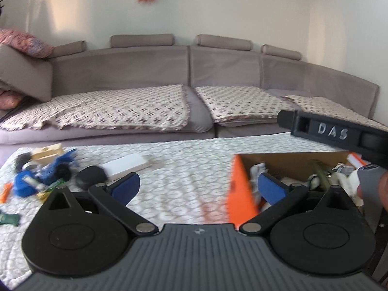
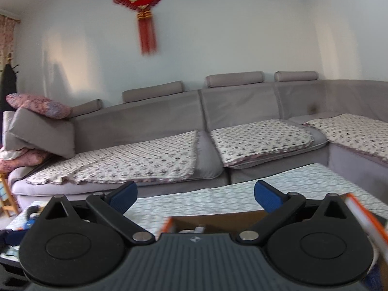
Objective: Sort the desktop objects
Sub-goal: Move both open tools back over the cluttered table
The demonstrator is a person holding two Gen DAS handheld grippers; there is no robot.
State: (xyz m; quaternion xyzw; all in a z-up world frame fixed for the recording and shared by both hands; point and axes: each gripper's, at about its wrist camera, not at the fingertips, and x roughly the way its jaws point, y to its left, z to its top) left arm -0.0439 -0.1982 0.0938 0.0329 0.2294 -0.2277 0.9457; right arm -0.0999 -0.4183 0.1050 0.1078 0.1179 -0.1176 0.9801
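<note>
My left gripper [image 1: 197, 188] is open and empty above the patterned table cloth [image 1: 184, 169]. An orange cardboard box [image 1: 238, 194] with several small items inside stands to its right. A pile of loose objects lies at the table's left: a blue toy [image 1: 52, 169], a black round object [image 1: 91, 177], a white flat box [image 1: 126, 166] and a wooden block [image 1: 47, 154]. My right gripper [image 2: 195, 195] is open and empty above the orange box [image 2: 218, 220]. The right gripper's body, marked DAS [image 1: 332, 131], shows above the box in the left wrist view.
A grey sofa [image 1: 169, 72] with patterned seat covers runs behind the table. A small orange item [image 1: 6, 191] and a green item [image 1: 9, 218] lie near the table's left edge. A red knot ornament [image 2: 143, 2] hangs on the wall.
</note>
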